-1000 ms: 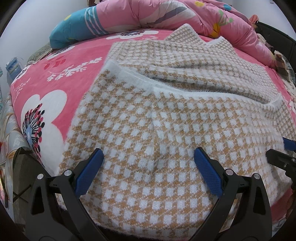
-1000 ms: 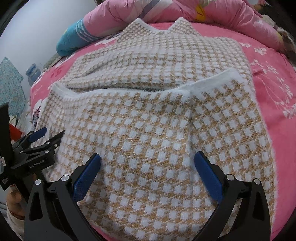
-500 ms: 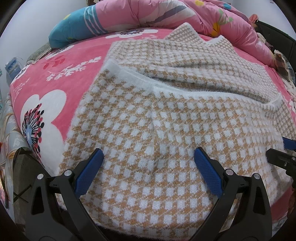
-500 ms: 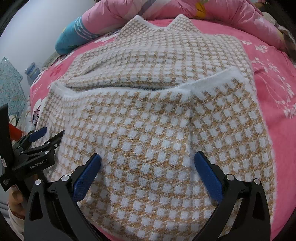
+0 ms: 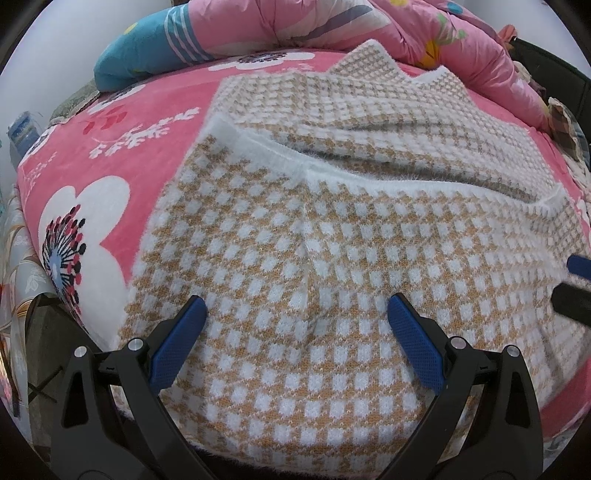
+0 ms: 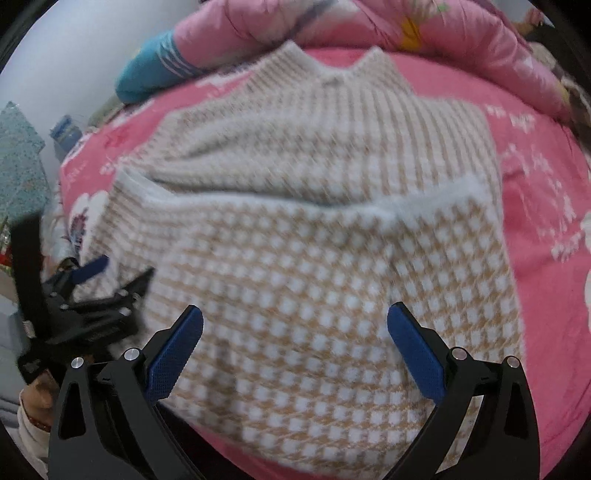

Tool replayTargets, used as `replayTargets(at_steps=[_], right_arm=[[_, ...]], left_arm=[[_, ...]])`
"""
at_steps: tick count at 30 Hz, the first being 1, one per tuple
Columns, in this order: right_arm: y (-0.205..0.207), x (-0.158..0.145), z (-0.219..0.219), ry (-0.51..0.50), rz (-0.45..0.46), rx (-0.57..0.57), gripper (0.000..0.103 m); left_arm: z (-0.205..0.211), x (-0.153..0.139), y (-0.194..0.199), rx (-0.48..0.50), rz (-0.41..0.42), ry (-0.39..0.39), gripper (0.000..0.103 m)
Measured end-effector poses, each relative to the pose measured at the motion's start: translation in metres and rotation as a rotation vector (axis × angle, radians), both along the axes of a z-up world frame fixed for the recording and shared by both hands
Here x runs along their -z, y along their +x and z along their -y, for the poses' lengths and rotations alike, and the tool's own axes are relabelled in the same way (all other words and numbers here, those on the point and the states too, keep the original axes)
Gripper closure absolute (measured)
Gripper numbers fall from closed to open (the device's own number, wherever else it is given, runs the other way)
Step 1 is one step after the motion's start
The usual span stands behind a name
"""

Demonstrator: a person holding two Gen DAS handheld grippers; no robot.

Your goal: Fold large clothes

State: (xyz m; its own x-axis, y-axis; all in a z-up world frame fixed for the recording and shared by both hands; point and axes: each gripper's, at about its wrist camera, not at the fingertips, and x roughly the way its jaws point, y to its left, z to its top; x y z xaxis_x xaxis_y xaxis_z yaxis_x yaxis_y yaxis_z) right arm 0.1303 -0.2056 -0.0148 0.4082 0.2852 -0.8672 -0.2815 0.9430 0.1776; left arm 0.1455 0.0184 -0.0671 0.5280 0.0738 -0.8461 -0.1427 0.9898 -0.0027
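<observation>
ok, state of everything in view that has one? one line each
checked sweater: flat on the bed, bottom part folded up over the body, hem edge lying across the middle
left gripper: open, fingers spread over the near fold, holding nothing
right gripper: open, holding nothing; view is motion-blurred
pink quilt: bunched up at the far side of the bed
floral bedsheet: spread under the sweater

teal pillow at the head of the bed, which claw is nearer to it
Left. The teal pillow lies far-left; the left claw hovers over the sweater's left part, the right claw further right.
</observation>
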Motion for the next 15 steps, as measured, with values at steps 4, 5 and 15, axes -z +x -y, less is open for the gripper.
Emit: replayTargets(at_steps=[4,5,15], right_arm=[[0.012,-0.003,-0.008,0.011,0.010,0.014,0.005],[0.015,-0.002,-0.009,0.014,0.007,0.021,0.005],[0.030,0.030,-0.028,-0.072,-0.024,0.077,0.005]], left_arm=[[0.000,0.000,0.001,0.003,-0.009,-0.002,0.008],[0.000,-0.001,0.001,0.004,-0.011,-0.002,0.008],[-0.002,0.000,0.002,0.019,-0.013,0.004,0.008]])
